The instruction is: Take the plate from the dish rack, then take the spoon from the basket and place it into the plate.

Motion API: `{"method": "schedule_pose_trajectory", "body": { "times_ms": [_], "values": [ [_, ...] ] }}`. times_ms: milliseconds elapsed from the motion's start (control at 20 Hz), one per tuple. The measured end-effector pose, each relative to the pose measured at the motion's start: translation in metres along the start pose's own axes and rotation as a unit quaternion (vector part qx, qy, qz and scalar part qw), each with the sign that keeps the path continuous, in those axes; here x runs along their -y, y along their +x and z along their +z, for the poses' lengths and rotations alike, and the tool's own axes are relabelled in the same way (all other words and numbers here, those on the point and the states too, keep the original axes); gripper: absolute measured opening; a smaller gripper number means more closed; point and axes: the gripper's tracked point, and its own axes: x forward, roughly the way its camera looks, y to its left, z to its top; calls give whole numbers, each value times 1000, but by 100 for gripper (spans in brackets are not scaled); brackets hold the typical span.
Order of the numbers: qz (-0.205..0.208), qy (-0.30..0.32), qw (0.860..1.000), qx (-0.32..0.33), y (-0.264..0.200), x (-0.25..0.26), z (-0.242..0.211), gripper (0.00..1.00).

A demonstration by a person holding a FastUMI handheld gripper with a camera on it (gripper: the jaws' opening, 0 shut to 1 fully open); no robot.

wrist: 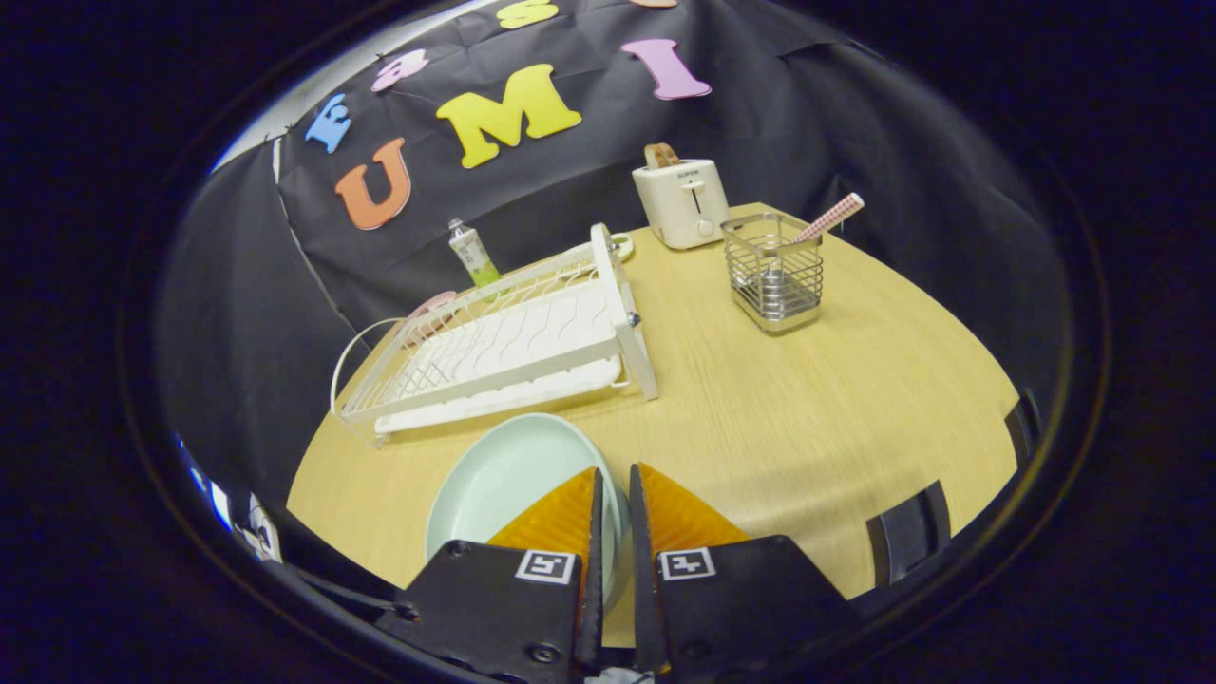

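black cloth backs your round wooden table (760, 399), where the white dish rack (503, 347) stands bare. your claw (613, 499) is nearly closed, both fingers pinching the rim of the pale green plate (503, 475), just clear of the rack. the step looks like setting it down; next comes letting go and reaching for the spoon (828, 218) in the wire basket (774, 271) beside the toaster (682, 201), whose brand is too blurred to read.
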Motion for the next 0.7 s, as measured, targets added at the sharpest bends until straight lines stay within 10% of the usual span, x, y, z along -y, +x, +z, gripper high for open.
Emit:
{"method": "schedule_pose_trajectory", "body": {
  "times_ms": [250, 500, 700],
  "values": [
    [21, -24, 996, 85, -9, 17, 27, 26],
    [-19, -105, 974, 200, -31, 45, 64, 93],
    [-53, -123, 964, 231, -37, 74, 85, 100]
  ]
}}
